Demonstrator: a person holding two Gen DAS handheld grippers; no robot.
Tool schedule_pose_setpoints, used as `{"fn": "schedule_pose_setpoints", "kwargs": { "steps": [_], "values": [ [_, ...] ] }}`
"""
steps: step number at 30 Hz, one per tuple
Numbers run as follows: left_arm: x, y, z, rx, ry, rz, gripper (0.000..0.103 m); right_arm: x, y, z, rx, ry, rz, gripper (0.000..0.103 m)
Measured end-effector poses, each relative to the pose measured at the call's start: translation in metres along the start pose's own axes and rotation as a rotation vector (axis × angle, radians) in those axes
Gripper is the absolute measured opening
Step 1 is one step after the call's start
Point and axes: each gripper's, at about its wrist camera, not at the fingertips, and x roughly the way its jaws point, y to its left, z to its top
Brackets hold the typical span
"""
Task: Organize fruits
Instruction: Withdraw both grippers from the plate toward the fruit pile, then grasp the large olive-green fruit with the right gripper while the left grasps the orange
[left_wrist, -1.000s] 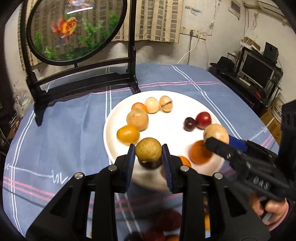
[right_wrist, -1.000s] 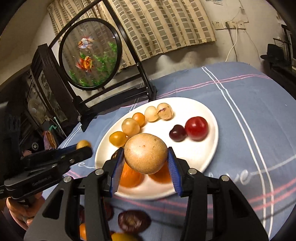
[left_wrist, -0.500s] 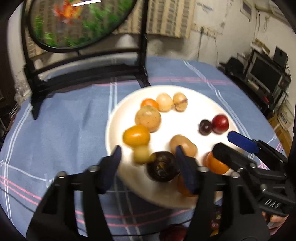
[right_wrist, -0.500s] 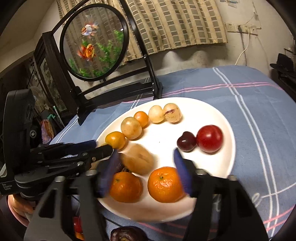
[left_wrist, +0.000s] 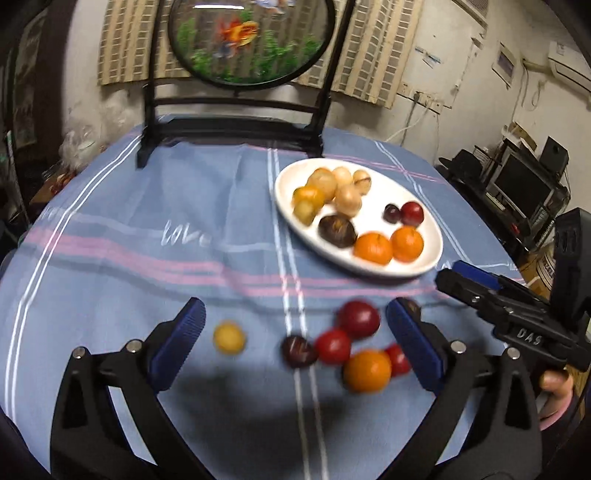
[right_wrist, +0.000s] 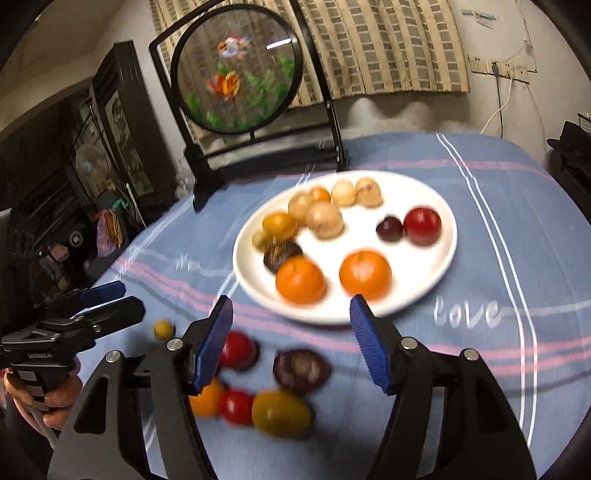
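hovering over loose fruit (left_wrist: 334, 347) on tablecloth (left_wrist: 147, 229), left hand-held gripper (left_wrist: 295, 332) released, right hand-held gripper (right_wrist: 291, 332) released

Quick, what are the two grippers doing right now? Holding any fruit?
Left gripper: open, holding nothing; loose fruit lies on the cloth beyond it.
Right gripper: open, holding nothing.

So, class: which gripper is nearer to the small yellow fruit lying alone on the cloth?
Left. The left gripper hangs open around the yellow fruit; the right gripper sits farther right, over the clustered fruit.
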Motion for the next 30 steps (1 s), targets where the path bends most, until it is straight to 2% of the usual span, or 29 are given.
{"fn": "schedule_pose_setpoints", "kwargs": {
  "steps": [3, 4, 6, 10, 16, 20, 30],
  "values": [
    [-0.001, 0.005, -0.023, -0.005, -0.016, 0.052, 0.101, -0.007, 0.003, -0.016, 0.001, 0.032, -0.004, 0.067],
    [0.001, 0.007, -0.029, -0.01, 0.002, 0.077, 0.101, -0.009, 0.005, -0.021, -0.007, 0.044, -0.012, 0.067],
    [0.0, 0.008, -0.033, 0.006, 0.008, 0.081, 0.101, -0.014, 0.008, -0.028, -0.023, 0.042, -0.024, 0.067],
    [0.001, 0.002, -0.036, 0.061, -0.014, 0.18, 0.101, -0.014, 0.018, -0.035, -0.065, 0.061, -0.026, 0.067],
    [-0.002, 0.001, -0.037, 0.069, -0.011, 0.163, 0.101, -0.001, 0.016, -0.041, -0.038, 0.146, -0.001, 0.067],
    [-0.005, -0.001, -0.037, 0.074, -0.019, 0.163, 0.101, -0.001, 0.017, -0.041, -0.048, 0.142, -0.024, 0.067],
    [-0.003, -0.003, -0.039, 0.059, 0.019, 0.104, 0.101, 0.004, 0.013, -0.044, -0.045, 0.155, -0.052, 0.065]
  ]
}}
